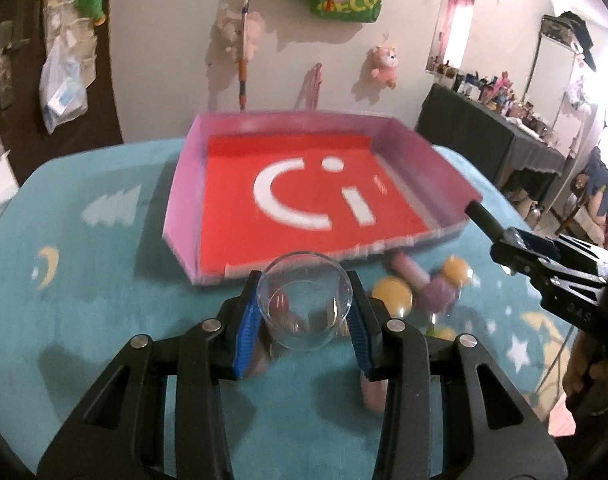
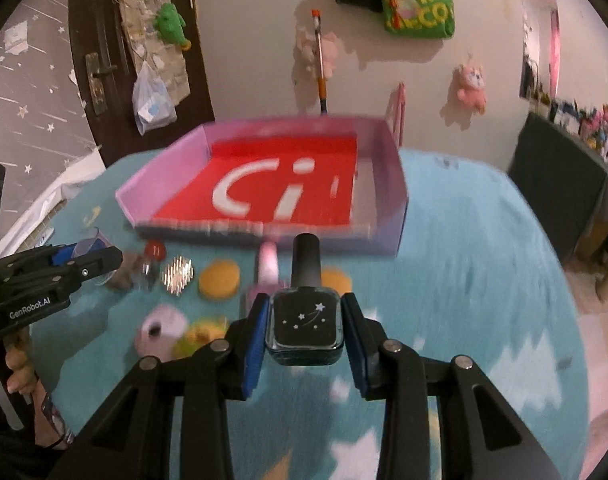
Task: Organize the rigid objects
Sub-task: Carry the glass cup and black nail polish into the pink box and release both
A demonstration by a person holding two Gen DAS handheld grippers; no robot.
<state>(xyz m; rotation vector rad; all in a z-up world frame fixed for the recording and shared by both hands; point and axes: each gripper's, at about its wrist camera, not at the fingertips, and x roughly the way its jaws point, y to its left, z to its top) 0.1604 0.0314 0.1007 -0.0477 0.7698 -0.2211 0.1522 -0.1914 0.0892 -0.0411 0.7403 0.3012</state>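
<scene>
My left gripper [image 1: 304, 300] is shut on a clear glass cup [image 1: 304, 304], held above the teal table just before the pink box's near wall. My right gripper [image 2: 306, 320] is shut on a dark nail-polish bottle [image 2: 306, 320] with a black cap and star print, also before the box. The pink box [image 1: 183, 184] has a red floor with a white "Ci" logo; it shows in the right wrist view too [image 2: 388, 160]. The right gripper appears at the right of the left view [image 1: 480, 212]. The left gripper appears at the left of the right view [image 2: 83, 256].
Small items lie on the teal star-print tablecloth [image 1: 103, 320] before the box: yellow round discs [image 2: 219, 280], a pink bottle [image 2: 268, 268], a pale pink roll [image 2: 159, 328], a shiny silver piece [image 2: 177, 274], a red ball [image 2: 155, 250]. A wall with plush toys stands behind.
</scene>
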